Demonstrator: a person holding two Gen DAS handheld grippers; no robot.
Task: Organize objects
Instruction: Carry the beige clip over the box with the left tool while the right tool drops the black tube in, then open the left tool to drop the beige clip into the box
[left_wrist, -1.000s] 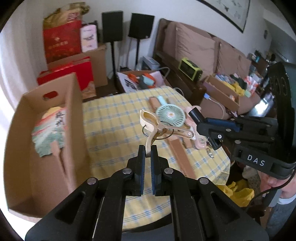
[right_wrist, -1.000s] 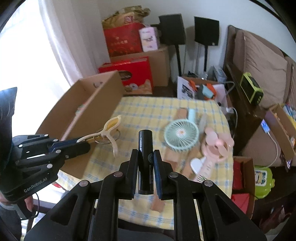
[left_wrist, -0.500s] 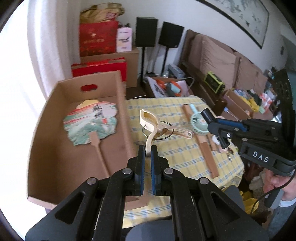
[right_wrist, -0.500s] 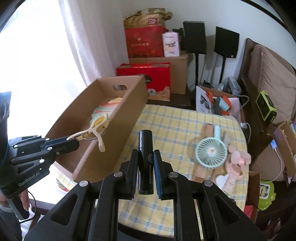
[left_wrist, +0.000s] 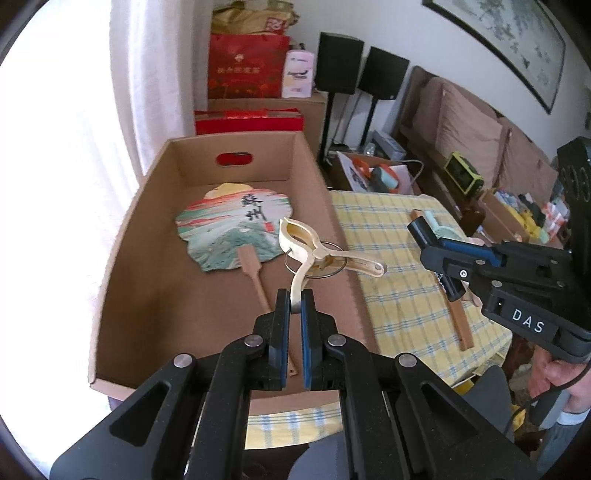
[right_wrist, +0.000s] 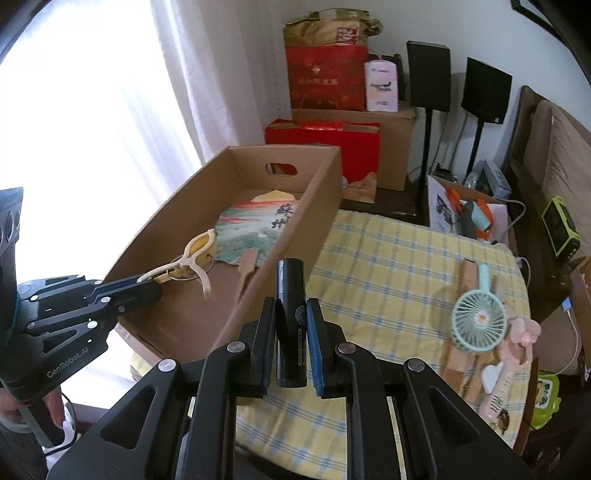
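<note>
Both hand-held grippers have swung across from the surface (right_wrist: 388, 258) toward the cardboard box (left_wrist: 155, 236) at its left edge. Now the left hand-held gripper (left_wrist: 291, 314), marked "GenRobot.AI" on its body, is clamped on one handle of a cream clothes clip (left_wrist: 314, 251) and holds it above the box's right wall. Inside the box lies a painted paper fan (left_wrist: 229, 229) bearing black Chinese characters and a small red seal. Clamped in the right hand-held gripper (right_wrist: 291, 332), whose body reads "DAS", is a black tube (right_wrist: 290, 295) carrying a round emblem, held over the box's right wall. On the checked cloth at the surface's right edge lie a mint handheld fan (right_wrist: 478, 323) and a pink one (right_wrist: 517, 332).
</note>
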